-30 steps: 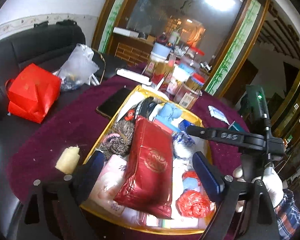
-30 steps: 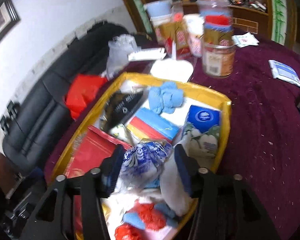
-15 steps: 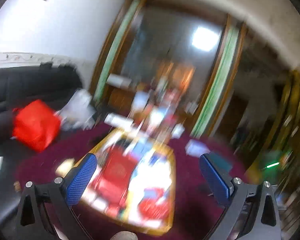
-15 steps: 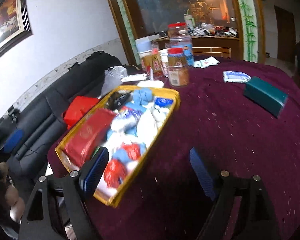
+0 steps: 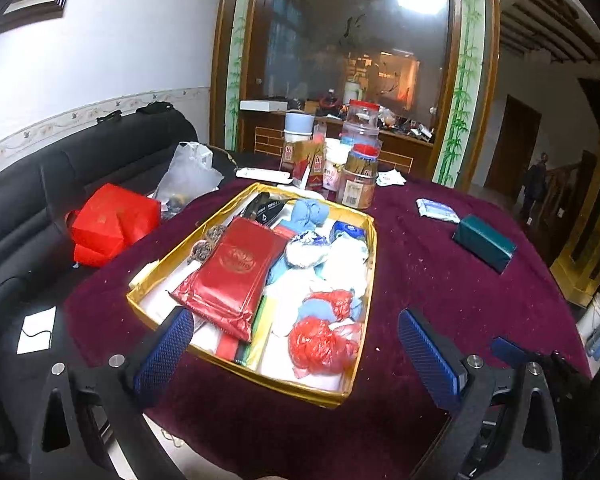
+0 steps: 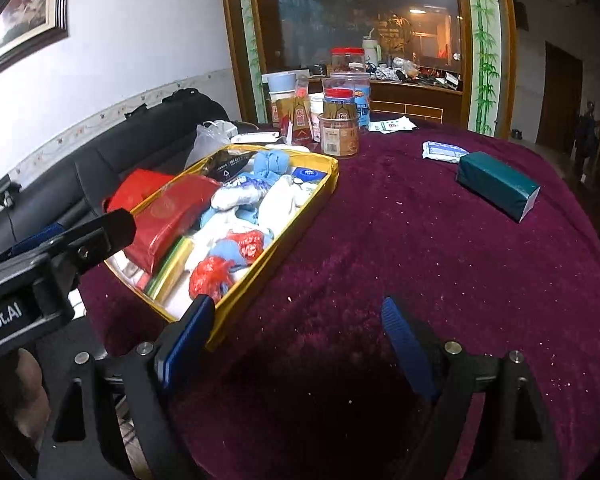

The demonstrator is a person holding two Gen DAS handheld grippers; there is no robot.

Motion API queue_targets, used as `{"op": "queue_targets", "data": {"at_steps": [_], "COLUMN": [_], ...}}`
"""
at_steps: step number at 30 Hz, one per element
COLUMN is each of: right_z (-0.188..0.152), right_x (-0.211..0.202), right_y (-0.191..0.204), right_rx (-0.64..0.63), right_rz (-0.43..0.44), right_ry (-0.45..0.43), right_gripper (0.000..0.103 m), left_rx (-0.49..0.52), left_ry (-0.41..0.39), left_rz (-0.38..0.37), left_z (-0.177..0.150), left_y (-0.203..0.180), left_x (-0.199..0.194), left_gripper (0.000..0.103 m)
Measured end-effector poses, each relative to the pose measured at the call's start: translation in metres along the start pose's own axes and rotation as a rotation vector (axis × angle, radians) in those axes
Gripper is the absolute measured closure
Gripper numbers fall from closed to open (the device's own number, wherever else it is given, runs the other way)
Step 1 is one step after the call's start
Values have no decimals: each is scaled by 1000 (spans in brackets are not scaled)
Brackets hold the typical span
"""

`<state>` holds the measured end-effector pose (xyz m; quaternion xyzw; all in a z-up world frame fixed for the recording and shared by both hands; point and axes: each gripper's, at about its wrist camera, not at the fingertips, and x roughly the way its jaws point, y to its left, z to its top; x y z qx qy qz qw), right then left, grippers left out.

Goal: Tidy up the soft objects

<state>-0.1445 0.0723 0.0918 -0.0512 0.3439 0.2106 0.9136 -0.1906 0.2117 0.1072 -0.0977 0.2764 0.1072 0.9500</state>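
Note:
A yellow box (image 5: pixel 244 368) (image 6: pixel 276 248) on the maroon tablecloth holds soft items: a red foil pouch (image 5: pixel 232 272) (image 6: pixel 168 208), a blue-and-white patterned bag (image 5: pixel 306 250) (image 6: pixel 236 196), a blue cloth (image 5: pixel 310 212) (image 6: pixel 270 162) and red plastic bags (image 5: pixel 320 344) (image 6: pixel 212 276). My left gripper (image 5: pixel 293 314) hovers open in front of the box's near end, holding nothing. My right gripper (image 6: pixel 296 302) is over bare cloth to the right of the box. Its jaws are opening and nothing is between them.
A dark green box (image 5: pixel 484 244) (image 6: pixel 496 184) and a tissue packet (image 5: pixel 436 210) (image 6: pixel 442 150) lie right of the yellow box. Jars (image 5: pixel 358 188) (image 6: pixel 340 132) crowd its far end. A red paper bag (image 5: pixel 108 224) sits on the black sofa to the left.
Both grippers drew back from the box. The right gripper let go of the blue-and-white bag, which now lies in the box, and opened wide. The left jaws also spread wider.

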Motion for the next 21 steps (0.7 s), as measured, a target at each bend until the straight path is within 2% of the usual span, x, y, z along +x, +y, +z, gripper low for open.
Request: {"op": "queue_targets", "data": {"at_steps": [12,21], "right_z": [-7,-7], "right_x": [9,16], "right_y": [37,45], "right_rx": [-124,-148], "right_rz": [-25,-21], "right_ry": [25,54], "right_gripper": [17,17], "left_rx": [-36,-55], "left_ry": [21,9], "left_rz": [56,36], "left_z": [-6,-8], "left_y": [23,40], "left_x": [8,7], "left_gripper": [0,0]}}
